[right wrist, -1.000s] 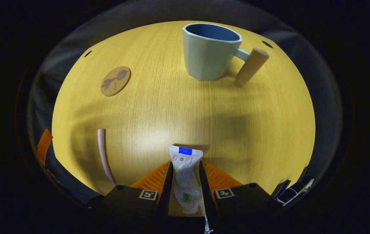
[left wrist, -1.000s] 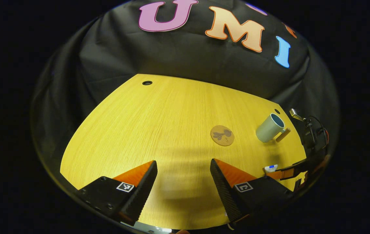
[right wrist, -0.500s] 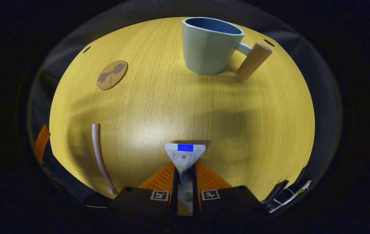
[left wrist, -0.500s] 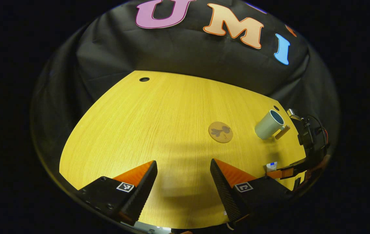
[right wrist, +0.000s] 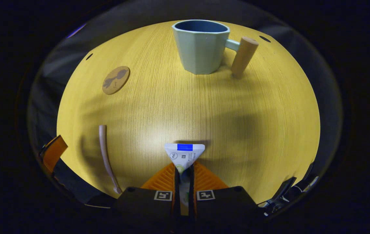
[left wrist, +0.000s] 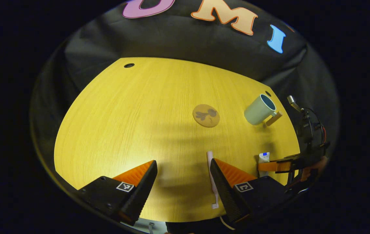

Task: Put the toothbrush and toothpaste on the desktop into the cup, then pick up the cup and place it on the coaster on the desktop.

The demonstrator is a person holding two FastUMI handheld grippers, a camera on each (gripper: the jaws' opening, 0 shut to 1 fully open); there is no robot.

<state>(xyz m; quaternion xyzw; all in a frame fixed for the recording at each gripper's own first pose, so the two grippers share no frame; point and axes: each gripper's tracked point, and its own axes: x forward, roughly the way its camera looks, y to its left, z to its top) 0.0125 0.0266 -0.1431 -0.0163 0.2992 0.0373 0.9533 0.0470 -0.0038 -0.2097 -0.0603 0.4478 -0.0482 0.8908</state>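
Yellow wood-grain table (right wrist: 253,136) stands under a black cloth wall (left wrist: 172,42). At the near edge, the right hand-held gripper (right wrist: 182,177) pinches a white toothpaste tube (right wrist: 184,154) between both fingers, the tube's flat end fanning out ahead of them. A pale pink toothbrush (left wrist: 211,177) lies flat on the table, just beside the right finger of the left hand-held gripper (left wrist: 183,177), whose fingers are spread wide with nothing between them. Farther back a pale green cup (right wrist: 201,47) with a wooden handle stands upright. A round brown coaster (right wrist: 116,80) lies to its left, well apart.
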